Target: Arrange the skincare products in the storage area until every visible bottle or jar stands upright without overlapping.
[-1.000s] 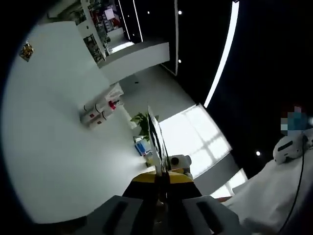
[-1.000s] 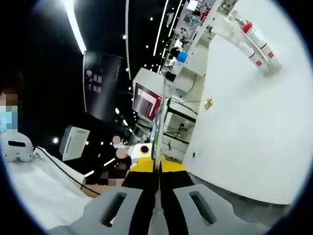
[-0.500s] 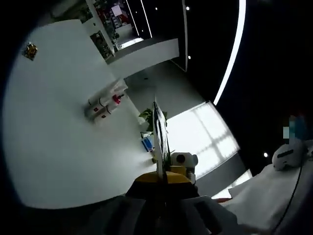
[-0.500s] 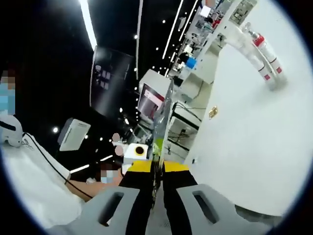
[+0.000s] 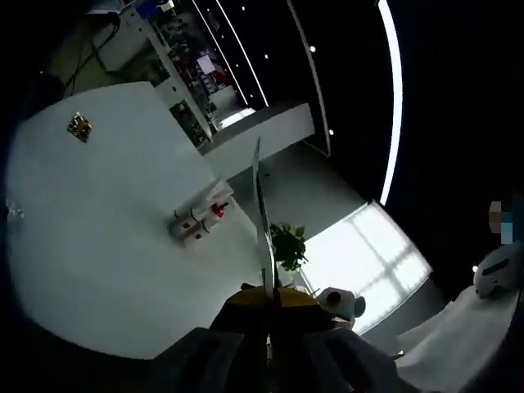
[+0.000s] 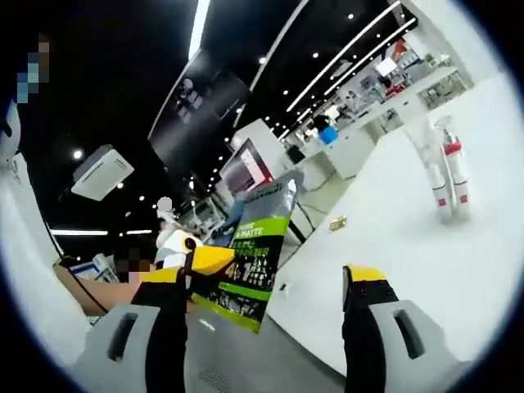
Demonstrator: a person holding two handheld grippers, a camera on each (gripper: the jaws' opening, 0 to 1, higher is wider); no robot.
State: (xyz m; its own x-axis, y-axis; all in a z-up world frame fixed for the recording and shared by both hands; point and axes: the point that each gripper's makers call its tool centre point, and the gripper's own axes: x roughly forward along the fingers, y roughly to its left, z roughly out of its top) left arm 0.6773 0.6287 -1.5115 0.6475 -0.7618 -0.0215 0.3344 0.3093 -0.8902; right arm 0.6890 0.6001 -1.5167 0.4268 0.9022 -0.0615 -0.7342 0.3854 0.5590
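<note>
Opening the right hand-held gripper point(image 6: 270, 286) since a second before, we kept the left hand-held gripper point(image 5: 268, 307) clenched; bottles point(image 6: 449, 176) stood far ahead, untouched.

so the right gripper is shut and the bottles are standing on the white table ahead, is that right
Not quite: the right gripper is open, its jaws standing wide apart in the right gripper view. The bottles do stand on the white table ahead.
</note>
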